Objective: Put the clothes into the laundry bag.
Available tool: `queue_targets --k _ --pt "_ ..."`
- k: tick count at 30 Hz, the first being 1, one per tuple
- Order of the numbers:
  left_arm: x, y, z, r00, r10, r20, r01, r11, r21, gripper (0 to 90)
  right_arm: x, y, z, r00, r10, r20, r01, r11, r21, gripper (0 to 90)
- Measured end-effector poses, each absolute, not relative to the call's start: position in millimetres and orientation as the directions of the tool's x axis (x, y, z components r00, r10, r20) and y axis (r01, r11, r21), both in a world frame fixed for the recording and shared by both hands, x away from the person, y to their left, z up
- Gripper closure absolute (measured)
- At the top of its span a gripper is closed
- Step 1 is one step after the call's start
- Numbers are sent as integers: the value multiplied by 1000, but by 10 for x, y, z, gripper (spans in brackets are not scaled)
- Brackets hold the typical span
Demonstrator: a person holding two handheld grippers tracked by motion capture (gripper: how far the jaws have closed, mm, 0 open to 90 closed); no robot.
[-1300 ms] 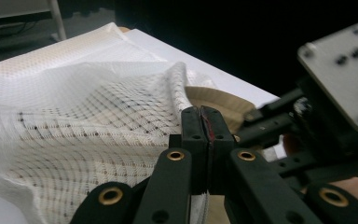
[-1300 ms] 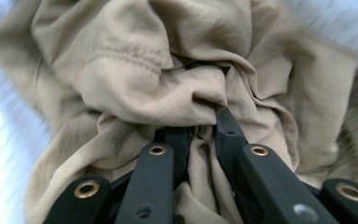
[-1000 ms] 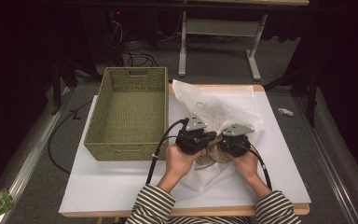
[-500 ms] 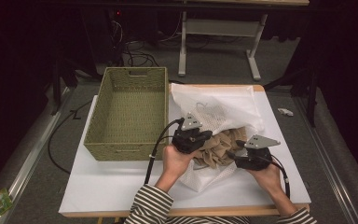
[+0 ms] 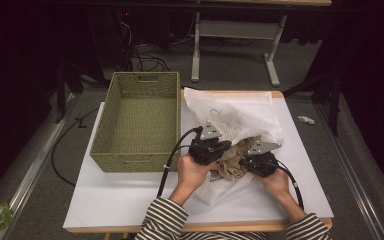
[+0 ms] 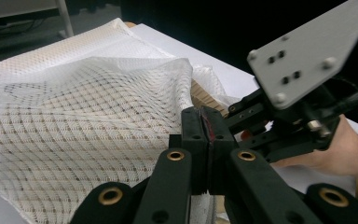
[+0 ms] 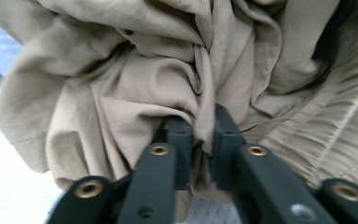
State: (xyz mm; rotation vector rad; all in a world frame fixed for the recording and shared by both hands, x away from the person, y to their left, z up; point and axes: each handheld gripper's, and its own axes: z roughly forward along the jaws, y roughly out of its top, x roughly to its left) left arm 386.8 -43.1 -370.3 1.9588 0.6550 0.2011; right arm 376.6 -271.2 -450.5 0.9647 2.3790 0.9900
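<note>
At the table's near edge my left gripper (image 6: 208, 135) is clamped on the white mesh laundry bag (image 5: 240, 117) and my right gripper (image 7: 204, 135) pinches the tan garment (image 7: 135, 74) at its mouth; that thin fold may slip

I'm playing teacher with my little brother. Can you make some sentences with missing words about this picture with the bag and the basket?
1. The right gripper is pinching a beige ____.
2. The left gripper holds the white ____ bag.
3. The woven basket has ____ inside it.
4. The person's sleeves have a ____ pattern.

Missing words: cloth; mesh; nothing; striped
</note>
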Motion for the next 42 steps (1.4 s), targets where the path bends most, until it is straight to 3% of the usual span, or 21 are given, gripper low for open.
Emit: queue_targets --k 8,11,15,19,23,27,32,37,39,41,42 --pt "3827 -471 -3683 850 504 -152 349 -323 880 893 3589 -2590 -4262 -701 701 -130 335 485 807 857" --pt "3788 -459 -3653 860 486 -153 336 -315 888 893 3682 -2519 -4236 -684 717 -130 342 474 812 857" --pt "3778 -435 -3639 861 487 -148 330 -314 890 893 4015 -2543 -4408 -610 788 -86 442 429 788 850" --pt "3793 -397 -3647 851 509 -131 330 -324 887 893 4033 -2581 -4463 -607 792 -71 450 416 790 760" --pt "3804 -379 -3656 845 521 -119 328 -328 886 892 3780 -2697 -4325 -636 766 -93 394 426 814 671" --pt "3815 -390 -3664 843 524 -121 330 -325 886 893 3571 -2955 -4160 -608 786 -113 356 397 846 624" --pt "3822 -412 -3665 842 523 -132 333 -313 889 893 3647 -3165 -4192 -548 832 -83 434 367 823 601" --pt "3828 -414 -3663 843 520 -136 337 -313 888 892 3824 -3051 -4370 -559 825 -84 474 401 784 526" --pt "3835 -443 -3666 844 517 -143 342 -312 887 892 3902 -2985 -4417 -564 821 -84 485 412 772 581" --pt "3834 -508 -3659 850 509 -138 335 -318 887 892 3965 -2883 -4450 -606 792 -77 478 440 760 753" --pt "3830 -543 -3652 854 503 -134 331 -324 886 893 3962 -2843 -4447 -613 785 -86 472 451 758 786"
